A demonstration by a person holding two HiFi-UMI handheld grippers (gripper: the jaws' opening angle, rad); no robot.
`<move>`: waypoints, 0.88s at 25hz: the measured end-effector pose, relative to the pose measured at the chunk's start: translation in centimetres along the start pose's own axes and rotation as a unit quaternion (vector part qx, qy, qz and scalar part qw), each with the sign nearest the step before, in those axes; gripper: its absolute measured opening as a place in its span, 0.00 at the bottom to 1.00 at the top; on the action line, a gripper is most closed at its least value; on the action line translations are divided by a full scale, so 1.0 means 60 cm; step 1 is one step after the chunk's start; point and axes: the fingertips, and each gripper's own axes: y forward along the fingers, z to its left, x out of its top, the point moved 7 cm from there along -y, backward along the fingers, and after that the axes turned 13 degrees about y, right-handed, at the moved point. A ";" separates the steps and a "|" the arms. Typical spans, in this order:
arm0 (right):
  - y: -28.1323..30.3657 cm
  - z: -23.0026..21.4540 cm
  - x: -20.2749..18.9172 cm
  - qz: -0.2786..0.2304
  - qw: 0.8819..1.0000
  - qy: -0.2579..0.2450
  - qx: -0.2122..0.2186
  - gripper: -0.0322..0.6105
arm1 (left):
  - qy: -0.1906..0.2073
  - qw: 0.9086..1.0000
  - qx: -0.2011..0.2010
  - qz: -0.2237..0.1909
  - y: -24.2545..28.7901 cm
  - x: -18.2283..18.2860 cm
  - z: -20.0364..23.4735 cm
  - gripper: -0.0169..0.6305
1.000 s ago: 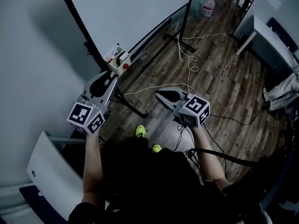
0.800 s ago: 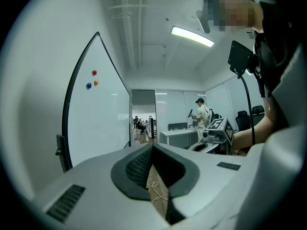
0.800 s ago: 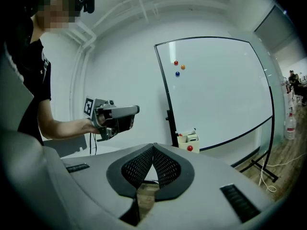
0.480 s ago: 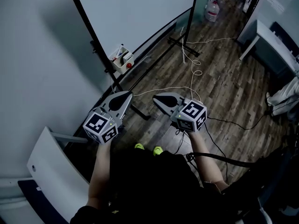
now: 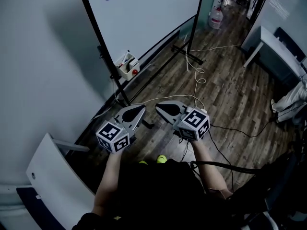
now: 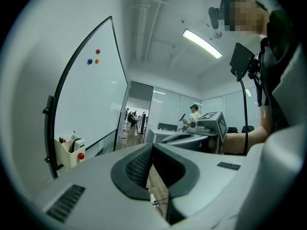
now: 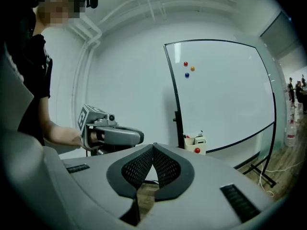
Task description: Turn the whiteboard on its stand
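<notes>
Pulling back from the marker tray (image 5: 127, 66) it had neared 1 second earlier, the left gripper (image 5: 138, 109) hung beside the right gripper (image 5: 161, 106). Both grippers' jaws were closed on nothing. The whiteboard (image 5: 153, 13) stood upright on its stand (image 5: 102, 56) beside the wall, well apart from both, and carried 3 magnets (image 7: 187, 68). Print on the tray's contents was too small to read.
</notes>
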 end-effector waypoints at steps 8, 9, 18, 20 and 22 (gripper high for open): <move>0.024 0.023 0.010 0.001 1.000 -0.007 0.007 0.07 | -0.008 1.000 0.003 -0.011 -0.021 0.006 0.015 0.02; 0.026 0.027 0.012 0.002 1.000 -0.007 0.009 0.07 | -0.009 1.000 0.004 -0.011 -0.023 0.006 0.018 0.03; 0.024 0.027 0.008 0.003 1.000 -0.007 0.000 0.07 | -0.018 1.000 0.000 -0.015 -0.025 0.004 0.019 0.02; 0.020 0.029 0.010 0.003 1.000 -0.006 -0.001 0.07 | -0.019 1.000 -0.004 -0.014 -0.023 0.004 0.016 0.02; 0.019 0.030 0.010 0.003 1.000 -0.006 -0.001 0.07 | -0.019 1.000 -0.005 -0.012 -0.023 0.004 0.013 0.03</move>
